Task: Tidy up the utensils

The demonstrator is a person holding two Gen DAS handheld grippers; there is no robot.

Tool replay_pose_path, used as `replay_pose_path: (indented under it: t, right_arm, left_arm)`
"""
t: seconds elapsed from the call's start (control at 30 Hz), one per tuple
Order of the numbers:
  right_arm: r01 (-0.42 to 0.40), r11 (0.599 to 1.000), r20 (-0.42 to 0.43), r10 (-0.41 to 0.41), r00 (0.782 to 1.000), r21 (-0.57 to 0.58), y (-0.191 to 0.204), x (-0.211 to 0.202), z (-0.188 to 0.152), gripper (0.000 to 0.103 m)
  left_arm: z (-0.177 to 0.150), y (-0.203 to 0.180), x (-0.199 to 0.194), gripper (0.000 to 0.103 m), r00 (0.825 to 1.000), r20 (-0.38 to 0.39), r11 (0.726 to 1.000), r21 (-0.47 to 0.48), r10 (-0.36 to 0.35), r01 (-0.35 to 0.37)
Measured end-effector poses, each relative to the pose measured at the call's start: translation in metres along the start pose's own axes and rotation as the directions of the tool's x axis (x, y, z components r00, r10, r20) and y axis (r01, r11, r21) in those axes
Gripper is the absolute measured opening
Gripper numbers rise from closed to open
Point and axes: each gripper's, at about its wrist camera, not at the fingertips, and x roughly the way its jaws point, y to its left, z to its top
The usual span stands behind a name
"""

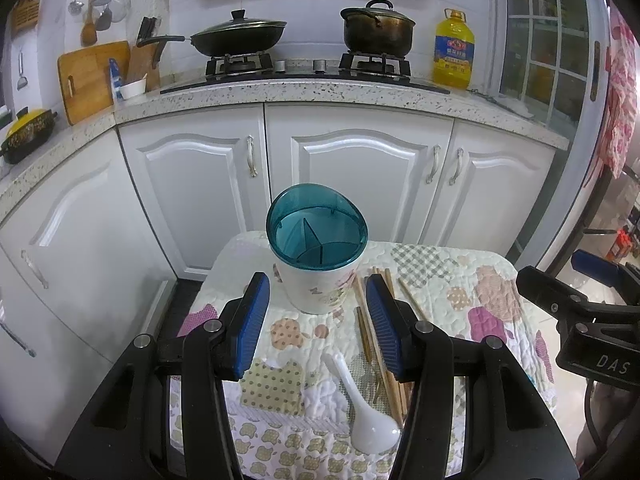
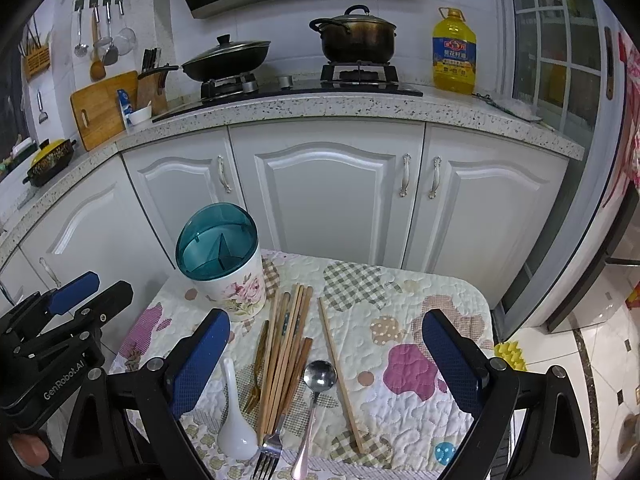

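right wrist view: right gripper (image 2: 326,360) is hanging wide open, holding nothing, over the loose utensils. bundle of chopsticks (image 2: 286,356), single chopstick (image 2: 340,372), steel spoon (image 2: 318,380), fork (image 2: 269,450) and white ceramic spoon (image 2: 234,424) are lying on the quilted cloth (image 2: 420,312). utensil holder (image 2: 224,268), lid tipped back, is standing upright just beyond them. left gripper (image 1: 318,320) is also gaping, empty, near the holder. risk: thin sticks are likely slipping or scattering if pinched off-centre.

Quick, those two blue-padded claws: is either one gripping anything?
Left gripper: open, holding nothing, above the quilted cloth.
Right gripper: open wide, holding nothing, above the wooden chopsticks.
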Motion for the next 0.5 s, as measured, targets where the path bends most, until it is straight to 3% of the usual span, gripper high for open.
replay_pose_path:
  t: [0.5]
  right_arm:
    - [0.006, 1.0, -0.004, -0.006, 1.0, -0.004, -0.0017, -0.0001, -0.0002, 0.096]
  left_arm:
    - [0.004, -0.0021, -0.0005, 0.05, 1.0, 0.002, 1.0, 0.0, -0.005, 0.005]
